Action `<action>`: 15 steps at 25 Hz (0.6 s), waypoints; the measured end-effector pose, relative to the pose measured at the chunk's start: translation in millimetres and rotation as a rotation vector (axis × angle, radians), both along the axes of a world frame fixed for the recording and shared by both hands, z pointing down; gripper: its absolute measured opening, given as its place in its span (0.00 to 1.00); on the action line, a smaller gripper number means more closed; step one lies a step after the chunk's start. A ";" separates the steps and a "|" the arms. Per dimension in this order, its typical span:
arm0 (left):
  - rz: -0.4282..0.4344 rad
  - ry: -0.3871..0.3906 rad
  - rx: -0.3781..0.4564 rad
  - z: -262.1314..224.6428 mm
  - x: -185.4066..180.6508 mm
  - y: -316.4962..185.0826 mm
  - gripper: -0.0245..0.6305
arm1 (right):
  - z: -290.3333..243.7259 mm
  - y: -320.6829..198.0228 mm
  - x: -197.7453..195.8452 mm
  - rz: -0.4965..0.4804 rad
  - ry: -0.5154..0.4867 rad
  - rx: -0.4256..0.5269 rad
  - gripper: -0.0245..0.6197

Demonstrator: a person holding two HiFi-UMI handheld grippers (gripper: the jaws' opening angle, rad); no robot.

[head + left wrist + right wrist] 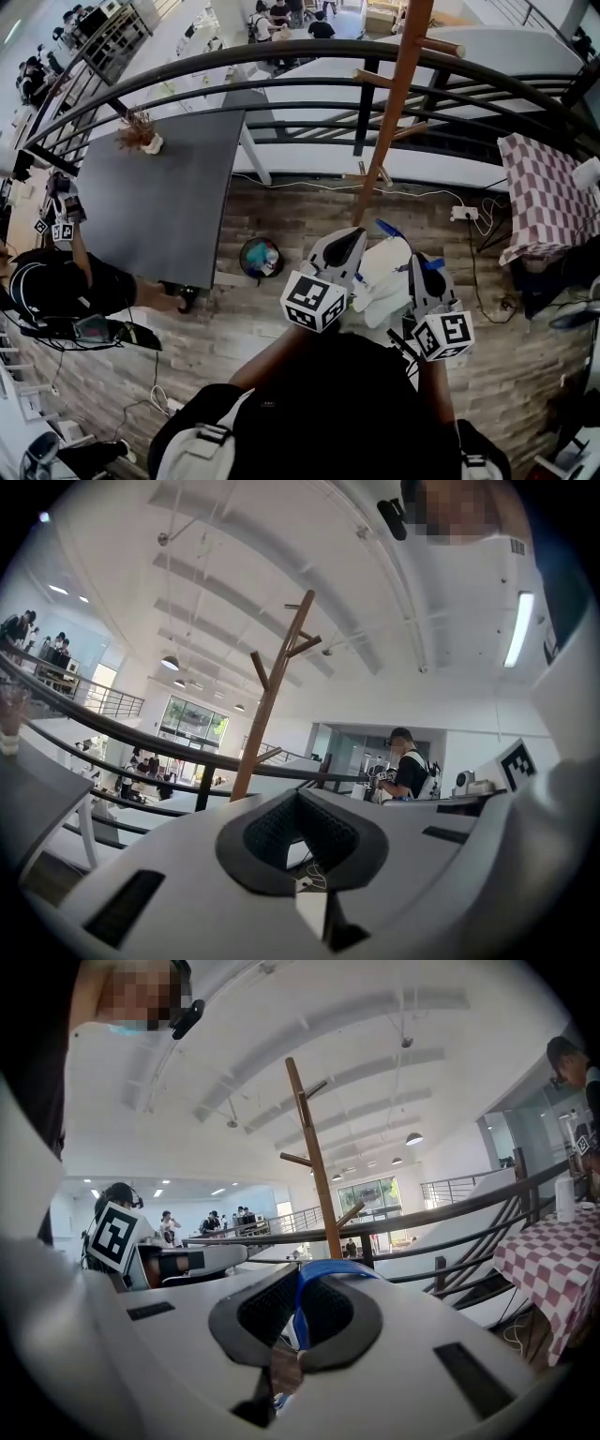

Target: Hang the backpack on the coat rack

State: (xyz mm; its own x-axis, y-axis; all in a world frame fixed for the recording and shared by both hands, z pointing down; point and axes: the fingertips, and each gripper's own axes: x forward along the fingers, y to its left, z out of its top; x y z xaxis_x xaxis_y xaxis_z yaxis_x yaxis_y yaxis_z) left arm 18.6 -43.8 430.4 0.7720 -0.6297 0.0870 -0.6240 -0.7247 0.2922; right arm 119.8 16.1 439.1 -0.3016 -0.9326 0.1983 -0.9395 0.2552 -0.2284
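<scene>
The wooden coat rack (392, 122) rises from the brick floor by the railing, with short pegs along its pole; it also stands ahead in the left gripper view (272, 705) and the right gripper view (314, 1176). The white backpack (382, 286) hangs low between both grippers, in front of the rack's base. My left gripper (345, 246) (300, 797) is shut on a white piece of the backpack (312, 907). My right gripper (420, 270) (300, 1277) is shut on the backpack's blue strap (323, 1269), which loops over its jaw tips.
A curved black railing (281, 61) runs behind the rack. A dark table (159, 206) with a small plant (141, 136) stands at left, and a person (56, 281) sits beside it. A checkered table (548, 197) is at right. A power strip (464, 214) and a round bin (261, 256) lie on the floor.
</scene>
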 end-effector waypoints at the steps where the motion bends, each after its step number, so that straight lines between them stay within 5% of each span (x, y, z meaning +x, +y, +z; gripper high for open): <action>1: 0.003 0.002 -0.001 -0.4 -1.3 -6.4 0.05 | -0.3 -5.8 0.9 0.001 0.002 0.002 0.07; 15: 0.045 0.021 0.002 -0.2 -9.5 -59.4 0.05 | -0.4 -46.7 5.3 0.055 -0.006 -0.003 0.07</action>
State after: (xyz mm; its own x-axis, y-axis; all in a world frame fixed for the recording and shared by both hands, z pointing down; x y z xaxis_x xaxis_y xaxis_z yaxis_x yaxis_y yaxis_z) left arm 9.1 -103.2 430.2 0.8011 -0.5945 0.0696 -0.5847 -0.7524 0.3032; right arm 125.1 -30.5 438.7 -0.2506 -0.9474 0.1992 -0.9508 0.2022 -0.2345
